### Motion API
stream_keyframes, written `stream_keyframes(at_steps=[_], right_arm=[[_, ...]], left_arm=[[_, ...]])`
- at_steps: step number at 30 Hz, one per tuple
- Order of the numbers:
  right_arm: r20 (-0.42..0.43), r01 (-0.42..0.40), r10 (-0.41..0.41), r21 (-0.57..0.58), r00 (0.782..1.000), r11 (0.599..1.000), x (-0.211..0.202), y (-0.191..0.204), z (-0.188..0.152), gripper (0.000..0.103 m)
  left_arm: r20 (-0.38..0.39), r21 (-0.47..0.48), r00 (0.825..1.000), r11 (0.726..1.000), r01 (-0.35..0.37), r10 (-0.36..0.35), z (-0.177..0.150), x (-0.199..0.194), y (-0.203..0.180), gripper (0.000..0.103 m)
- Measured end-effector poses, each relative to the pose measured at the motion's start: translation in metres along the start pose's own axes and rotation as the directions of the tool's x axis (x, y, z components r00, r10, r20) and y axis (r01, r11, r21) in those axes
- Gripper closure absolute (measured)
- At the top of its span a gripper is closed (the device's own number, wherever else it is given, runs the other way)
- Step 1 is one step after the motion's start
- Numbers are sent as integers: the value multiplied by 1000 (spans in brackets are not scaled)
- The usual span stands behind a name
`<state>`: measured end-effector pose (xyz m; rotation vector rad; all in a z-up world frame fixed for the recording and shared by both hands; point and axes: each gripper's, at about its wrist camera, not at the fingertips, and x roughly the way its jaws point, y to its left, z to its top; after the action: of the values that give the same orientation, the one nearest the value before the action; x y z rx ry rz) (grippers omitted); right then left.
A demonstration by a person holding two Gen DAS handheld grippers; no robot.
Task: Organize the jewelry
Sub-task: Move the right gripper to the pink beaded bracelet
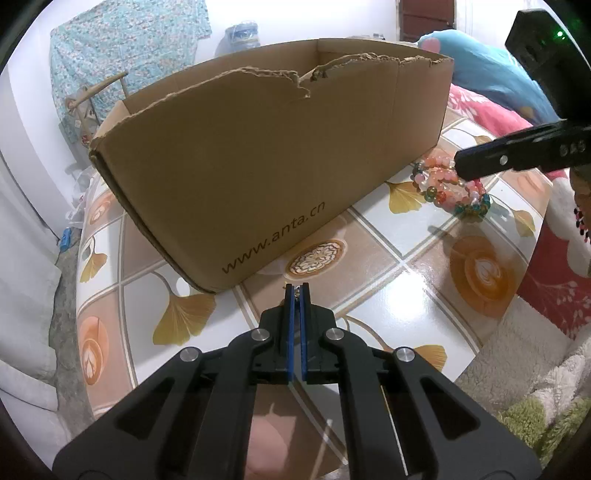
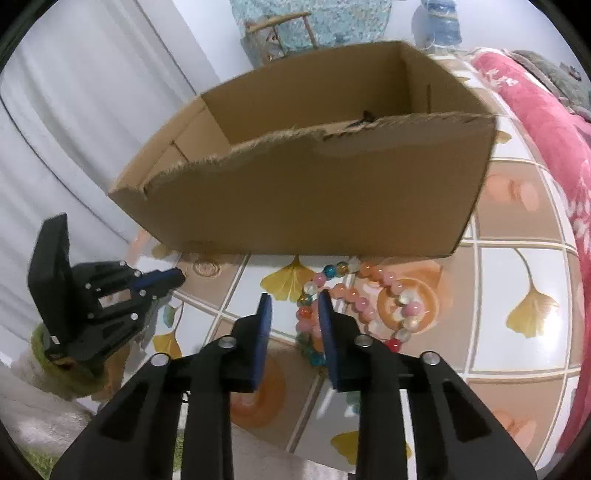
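Home bedrm: pink blanket (image 1: 491, 110), tile-print table (image 1: 369, 236), curtains (image 2: 74, 122).

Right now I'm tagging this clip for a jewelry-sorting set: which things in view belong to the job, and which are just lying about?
Belongs to the job:
- beaded bracelets on the table
- cardboard box
- left gripper, shut on a small piece of jewelry
- right gripper, open over the bracelets

Just lying about:
- water jug
- red floral blanket
- wooden chair
- patterned tablecloth

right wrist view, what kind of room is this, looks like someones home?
Most likely a home living room or bedroom. A round table wears a ginkgo-leaf patterned cover, a pink floral blanket lies beside it, and a torn cardboard box serves as a bin for the beaded bracelets.
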<state>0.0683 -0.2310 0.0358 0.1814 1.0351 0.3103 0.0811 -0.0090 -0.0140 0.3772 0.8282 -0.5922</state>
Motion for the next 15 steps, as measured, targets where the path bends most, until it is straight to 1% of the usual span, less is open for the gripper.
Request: stream_keyframes(at_steps=[3, 7, 15], right_arm=[[-21, 31, -31, 5, 999, 999, 8, -2, -2, 88], [-44, 77, -77, -7, 996, 997, 13, -3, -5, 91], [-59, 103, -107, -60, 993, 993, 17, 6, -5, 91]], left_arm=[[1, -1, 1000, 1000, 2, -2, 1, -1, 1, 101], [2, 0, 1000, 1000, 2, -2, 0, -2, 1, 101], [2, -3, 1000, 1000, 1, -1, 1, -1, 1, 101]])
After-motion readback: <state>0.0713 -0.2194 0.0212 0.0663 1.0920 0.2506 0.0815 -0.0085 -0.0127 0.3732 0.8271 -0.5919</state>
